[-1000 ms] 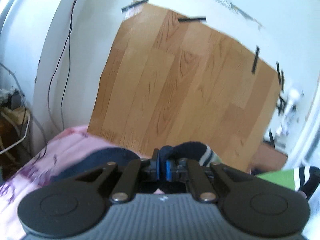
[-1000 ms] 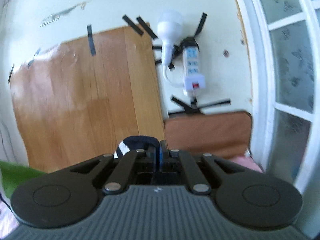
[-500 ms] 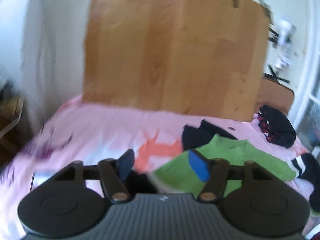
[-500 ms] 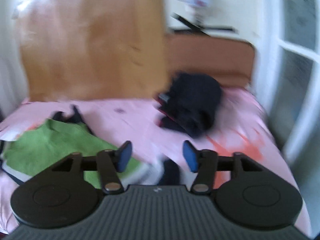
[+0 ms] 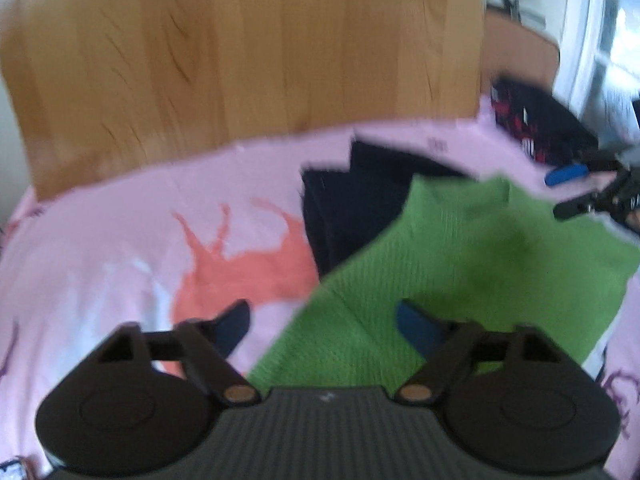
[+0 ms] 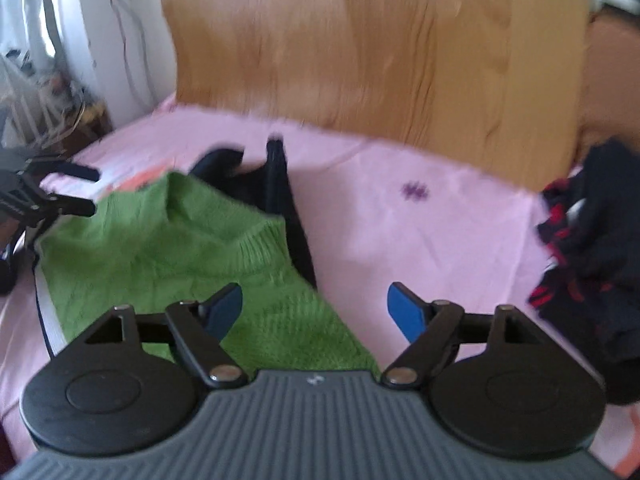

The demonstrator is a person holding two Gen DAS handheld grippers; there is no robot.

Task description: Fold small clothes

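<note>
A green knit garment (image 6: 168,248) is spread on the pink sheet (image 6: 420,232) beneath both grippers, the left gripper (image 5: 324,326) closing on nothing, the right gripper (image 6: 316,310) opening, empty.

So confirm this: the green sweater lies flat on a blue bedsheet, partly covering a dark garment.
Wrong on the colour. The bedsheet is pink, not blue, as the right wrist view shows. The green sweater does lie flat on it, partly covering a dark garment.

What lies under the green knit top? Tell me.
A dark navy garment pokes out from under the green knit top's far edge, on the pink sheet. How far it reaches beneath is covered.
</note>
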